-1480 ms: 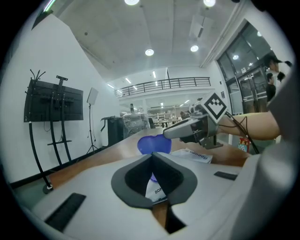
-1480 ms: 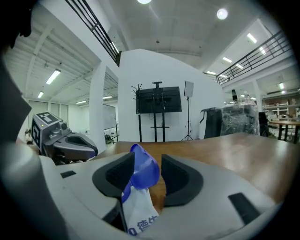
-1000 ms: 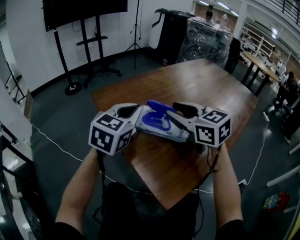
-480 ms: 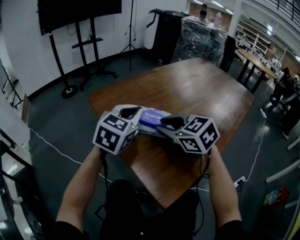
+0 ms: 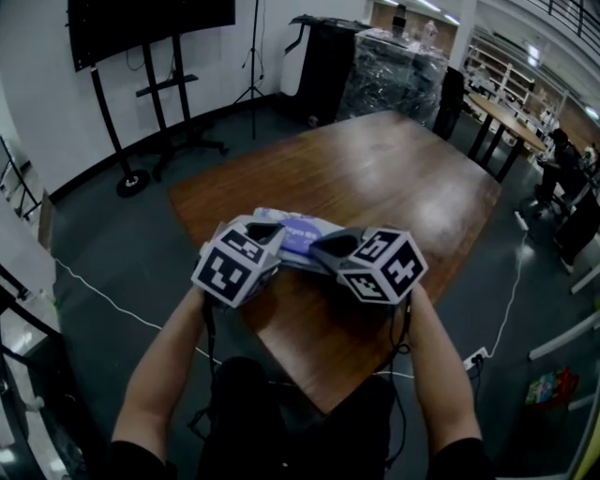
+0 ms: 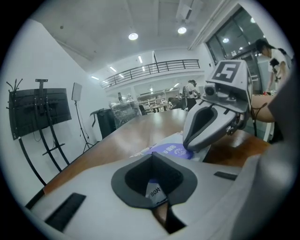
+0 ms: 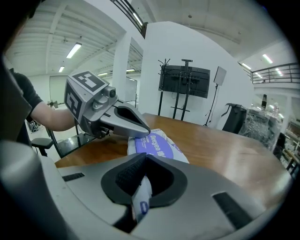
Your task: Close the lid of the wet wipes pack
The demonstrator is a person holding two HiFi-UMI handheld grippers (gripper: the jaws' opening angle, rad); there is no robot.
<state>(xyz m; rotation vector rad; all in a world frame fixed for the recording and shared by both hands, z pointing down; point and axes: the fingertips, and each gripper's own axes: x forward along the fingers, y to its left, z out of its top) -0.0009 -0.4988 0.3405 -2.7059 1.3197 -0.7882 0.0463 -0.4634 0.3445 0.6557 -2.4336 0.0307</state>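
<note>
The wet wipes pack (image 5: 298,230), white with a purple lid (image 6: 171,151), lies on the near corner of the wooden table (image 5: 394,178). Its lid lies flat on the pack (image 7: 157,146). My left gripper (image 5: 265,230) is shut on the pack's left end, and a printed strip of the wrapper shows between its jaws (image 6: 157,190). My right gripper (image 5: 330,246) has just closed its jaws on the pack's other end, and a white and blue edge is pinched between them (image 7: 140,194). Each gripper's view shows the other gripper over the pack.
The table's near corner and edges (image 5: 319,394) lie just below the grippers. A screen on a stand (image 5: 150,23) and a wrapped pallet (image 5: 398,70) stand beyond the table. A white cable (image 5: 103,295) runs across the floor. More tables and a person (image 5: 553,159) are far right.
The blue lid that stood up a second ago now lies flat. Both grippers have sunk onto the pack, and the right one has rolled and shut on the pack's end.
</note>
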